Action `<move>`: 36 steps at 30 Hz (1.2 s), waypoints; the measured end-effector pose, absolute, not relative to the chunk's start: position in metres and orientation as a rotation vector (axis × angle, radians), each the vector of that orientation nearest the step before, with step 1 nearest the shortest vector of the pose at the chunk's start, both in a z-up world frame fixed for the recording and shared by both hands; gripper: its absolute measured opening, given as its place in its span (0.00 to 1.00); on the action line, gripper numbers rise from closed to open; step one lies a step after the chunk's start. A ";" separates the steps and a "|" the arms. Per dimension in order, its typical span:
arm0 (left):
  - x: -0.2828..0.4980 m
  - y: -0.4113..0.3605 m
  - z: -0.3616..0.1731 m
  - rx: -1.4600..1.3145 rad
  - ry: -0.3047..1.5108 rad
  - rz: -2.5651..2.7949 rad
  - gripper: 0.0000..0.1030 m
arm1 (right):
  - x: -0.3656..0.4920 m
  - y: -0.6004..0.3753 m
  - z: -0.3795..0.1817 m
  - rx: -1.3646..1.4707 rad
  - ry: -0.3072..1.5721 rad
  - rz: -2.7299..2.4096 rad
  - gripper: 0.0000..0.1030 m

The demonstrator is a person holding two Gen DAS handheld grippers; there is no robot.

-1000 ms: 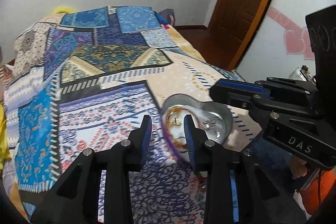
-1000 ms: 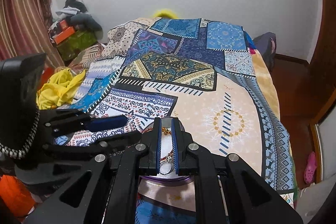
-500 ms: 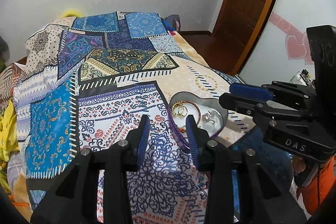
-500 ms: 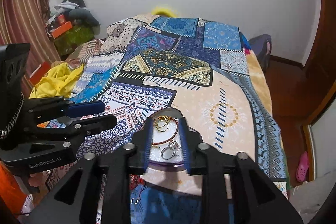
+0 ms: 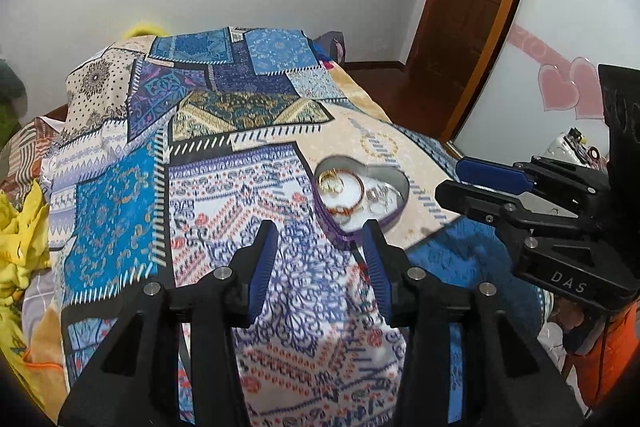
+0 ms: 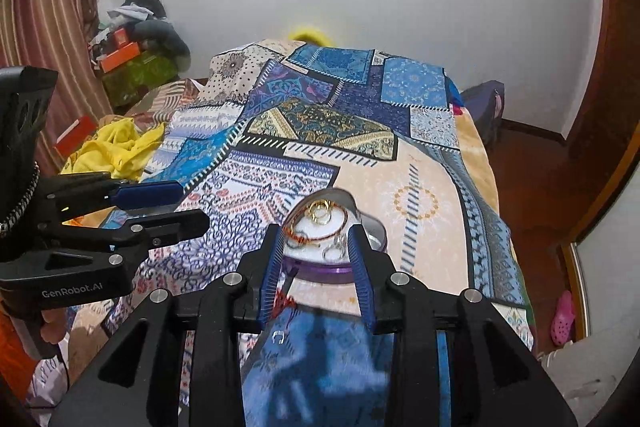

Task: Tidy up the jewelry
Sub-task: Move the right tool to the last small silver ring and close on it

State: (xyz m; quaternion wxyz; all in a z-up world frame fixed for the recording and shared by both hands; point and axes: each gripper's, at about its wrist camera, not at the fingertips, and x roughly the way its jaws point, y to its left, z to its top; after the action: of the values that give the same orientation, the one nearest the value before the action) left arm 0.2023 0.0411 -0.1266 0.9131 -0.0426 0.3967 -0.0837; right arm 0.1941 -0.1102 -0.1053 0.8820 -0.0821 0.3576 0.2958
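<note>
A heart-shaped tin (image 5: 403, 187) with a purple rim lies on the patchwork bedspread (image 5: 224, 187). Inside it are gold rings (image 5: 330, 183), an orange-red bangle (image 5: 349, 207) and silver rings (image 5: 378, 195). My left gripper (image 5: 320, 255) hangs just short of the tin, its jaws opening, with nothing between them. My right gripper (image 6: 316, 251) is open and empty, and the tin (image 6: 376, 231) shows beyond its fingertips. Each gripper also appears in the other's view, the right gripper (image 5: 456, 179) beside the tin and the left gripper (image 6: 188, 205) to the tin's left.
Yellow cloth (image 6: 116, 147) is bunched at the bed's left edge, with a pile of boxes and clothes (image 6: 136, 43) behind it. A wooden door (image 5: 472, 7) stands to the right. The bed drops to a wooden floor (image 6: 532, 195) on the right side.
The right gripper, shut on a silver ring over the tin a second ago, has opened and the ring lies in the tin. Both grippers have drawn back and up; the left has widened.
</note>
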 end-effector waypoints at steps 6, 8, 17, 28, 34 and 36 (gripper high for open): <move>0.188 0.034 -0.143 -0.092 0.858 -0.188 0.42 | 0.181 -0.112 -0.125 -0.189 0.793 0.612 0.30; 0.183 0.032 -0.150 -0.091 0.875 -0.192 0.42 | 0.178 -0.110 -0.136 -0.204 0.821 0.612 0.30; 0.174 0.036 -0.177 -0.119 0.938 -0.188 0.42 | 0.170 -0.092 -0.180 -0.283 0.927 0.663 0.30; 0.175 0.040 -0.180 -0.132 0.932 -0.193 0.42 | 0.165 -0.090 -0.188 -0.317 0.866 0.655 0.09; 0.188 0.031 -0.187 -0.150 0.959 -0.237 0.37 | 0.167 -0.103 -0.184 -0.259 0.870 0.650 0.09; 0.193 0.025 -0.191 -0.144 0.973 -0.251 0.36 | 0.168 -0.109 -0.183 -0.242 0.870 0.640 0.09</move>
State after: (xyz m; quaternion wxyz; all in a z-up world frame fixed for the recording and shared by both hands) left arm 0.1928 0.0245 -0.1912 0.8739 -0.0692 0.4659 -0.1202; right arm 0.1676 -0.1089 -0.1826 0.8507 -0.1151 0.4133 0.3037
